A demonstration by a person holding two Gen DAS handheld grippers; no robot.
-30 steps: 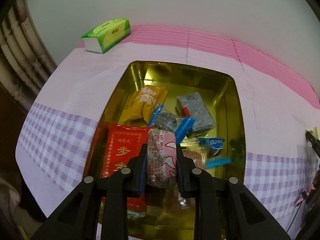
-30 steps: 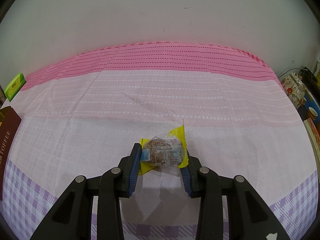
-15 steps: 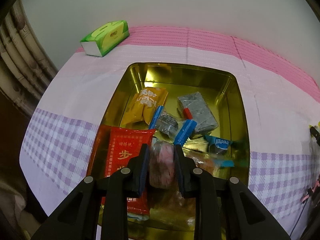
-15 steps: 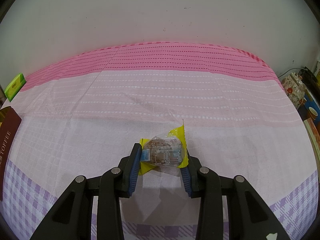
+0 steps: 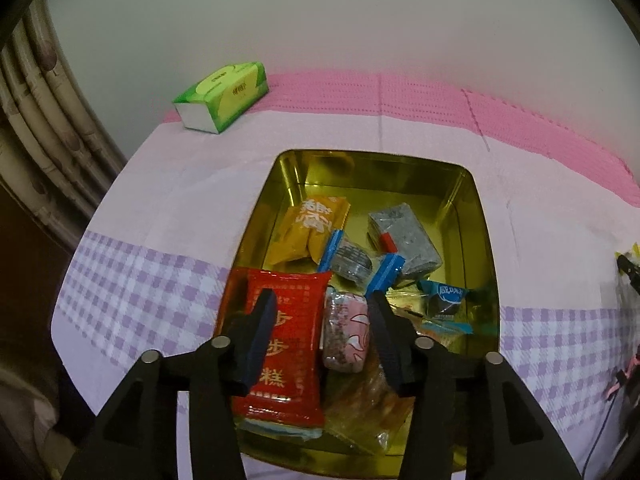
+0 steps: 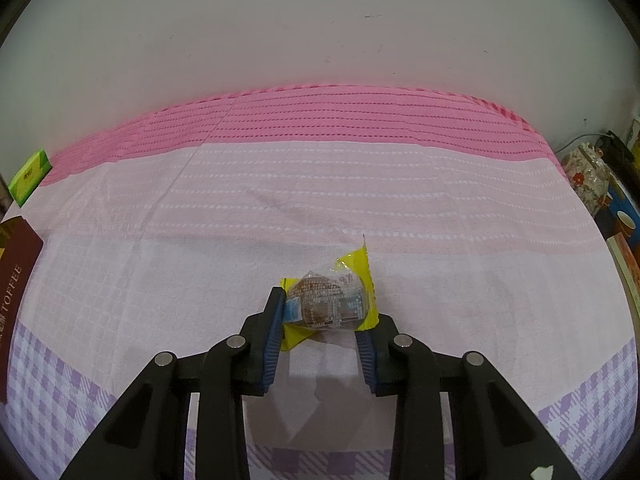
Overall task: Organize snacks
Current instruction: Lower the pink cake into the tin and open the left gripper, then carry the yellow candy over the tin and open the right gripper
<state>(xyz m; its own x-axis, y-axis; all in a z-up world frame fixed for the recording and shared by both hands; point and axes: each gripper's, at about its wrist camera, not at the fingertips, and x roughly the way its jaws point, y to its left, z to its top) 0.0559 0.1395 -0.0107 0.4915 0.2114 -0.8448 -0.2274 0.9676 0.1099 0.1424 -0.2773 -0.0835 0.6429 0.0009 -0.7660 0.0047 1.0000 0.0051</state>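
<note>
Over the gold tin [image 5: 476,216], our left gripper [image 5: 320,322] has just been opening, the pink snack [image 5: 346,330] lying loose between its jaws; our right gripper [image 6: 320,316] clamps the yellow-wrapped snack [image 6: 332,300] on the tablecloth [image 6: 440,248].

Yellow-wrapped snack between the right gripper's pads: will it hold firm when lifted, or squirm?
The yellow-wrapped snack looks small and probably light. Its glossy film may slip or crinkle, and the loose yellow ends likely flop. The lumpy filling seems firmer, so the right gripper should hold there.
</note>
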